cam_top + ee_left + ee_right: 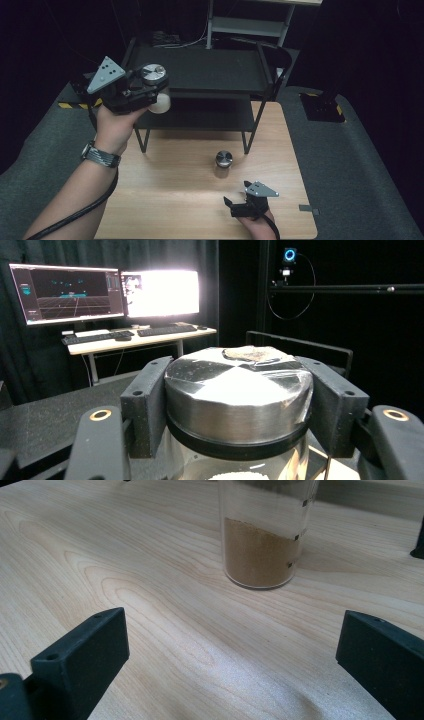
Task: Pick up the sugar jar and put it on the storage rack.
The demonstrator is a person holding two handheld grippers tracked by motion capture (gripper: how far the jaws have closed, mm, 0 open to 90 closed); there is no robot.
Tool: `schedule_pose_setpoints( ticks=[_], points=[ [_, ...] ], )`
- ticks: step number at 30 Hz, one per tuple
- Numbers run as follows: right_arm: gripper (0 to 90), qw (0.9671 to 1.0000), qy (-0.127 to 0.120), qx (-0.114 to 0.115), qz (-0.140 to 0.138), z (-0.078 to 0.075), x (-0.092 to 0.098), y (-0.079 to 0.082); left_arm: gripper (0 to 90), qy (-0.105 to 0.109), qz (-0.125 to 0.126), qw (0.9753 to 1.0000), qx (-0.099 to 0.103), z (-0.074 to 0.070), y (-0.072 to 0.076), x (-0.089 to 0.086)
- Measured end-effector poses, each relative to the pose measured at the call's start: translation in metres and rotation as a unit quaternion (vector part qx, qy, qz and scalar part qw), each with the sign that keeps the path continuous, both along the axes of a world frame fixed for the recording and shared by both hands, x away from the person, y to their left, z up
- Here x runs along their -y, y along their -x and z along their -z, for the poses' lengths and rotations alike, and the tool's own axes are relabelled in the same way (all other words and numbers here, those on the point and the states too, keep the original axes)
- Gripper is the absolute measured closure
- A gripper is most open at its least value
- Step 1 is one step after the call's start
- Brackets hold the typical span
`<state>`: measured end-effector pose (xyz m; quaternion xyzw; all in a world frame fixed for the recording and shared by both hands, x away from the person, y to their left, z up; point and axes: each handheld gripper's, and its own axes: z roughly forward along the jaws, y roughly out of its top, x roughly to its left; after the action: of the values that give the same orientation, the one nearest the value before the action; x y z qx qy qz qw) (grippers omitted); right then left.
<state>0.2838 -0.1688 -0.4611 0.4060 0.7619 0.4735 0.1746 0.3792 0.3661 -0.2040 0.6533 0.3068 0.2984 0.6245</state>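
Observation:
My left gripper [150,82] is raised at the left end of the black shelf rack [210,70], shut on a glass jar with a metal lid [152,74] and white grains inside. In the left gripper view both jaws press the sides of that jar's lid [239,395]. A second jar with a metal lid [223,162] stands on the wooden table [180,200]; in the right gripper view this jar [262,540] holds brown powder. My right gripper [237,205] rests low near the table's front edge, open, a short way in front of the brown jar.
The two-level black rack stands across the far half of the table, its legs [247,142] on the wood. Grey mats [350,165] flank the table. A desk with monitors [105,292] stands beyond the rack. A small grey tag [308,210] lies at the table's right edge.

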Motion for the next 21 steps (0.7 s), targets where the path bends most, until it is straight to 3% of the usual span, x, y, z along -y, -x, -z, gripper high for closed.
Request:
schedule_pose_setpoints(
  ticks=[8,11,21],
  points=[
    [0.2,1.0,0.0,-0.001,-0.001,0.0,0.0,0.0,34.4,0.006,-0.009,0.9999,0.002,-0.009,-0.01,0.006],
    [0.2,1.0,-0.001,-0.001,-0.001,0.0,0.0,0.0,34.4,0.004,-0.017,0.9998,0.01,-0.01,-0.012,0.01],
    [0.2,1.0,0.003,0.0,-0.004,-0.001,0.0,0.0,34.4,-0.004,-0.038,0.9992,0.01,-0.015,-0.028,0.024]
  ],
)
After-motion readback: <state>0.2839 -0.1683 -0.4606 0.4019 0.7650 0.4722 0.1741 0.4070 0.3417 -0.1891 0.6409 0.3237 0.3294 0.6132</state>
